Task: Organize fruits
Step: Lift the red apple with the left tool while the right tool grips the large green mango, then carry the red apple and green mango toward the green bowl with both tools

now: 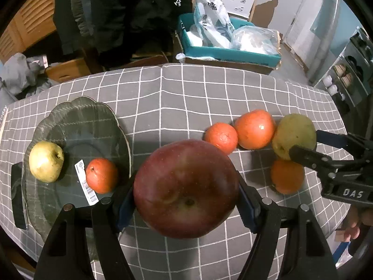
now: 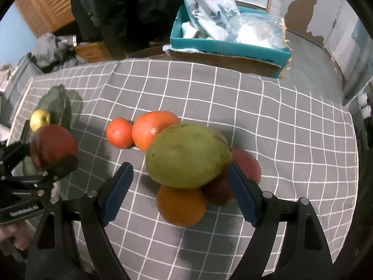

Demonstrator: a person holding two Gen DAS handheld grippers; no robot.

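Observation:
My left gripper [image 1: 186, 194] is shut on a big red apple [image 1: 186, 187] and holds it above the table, just right of a dark glass plate [image 1: 77, 126]. The plate holds a yellow pear [image 1: 46, 161] and a small orange [image 1: 101, 175]. My right gripper [image 2: 179, 186] is open around a green mango [image 2: 188, 155]; the left pad stands apart from it. The mango sits over an orange [image 2: 180, 206] and a red fruit [image 2: 247, 165]. A small orange [image 2: 119, 132] and a larger orange [image 2: 153, 129] lie behind it.
The table has a grey checked cloth [image 2: 279, 128]. Behind its far edge stands a teal box [image 2: 228, 44] with white bags. Dark clothes hang at the back left. A shelf unit [image 1: 349, 74] stands at the right.

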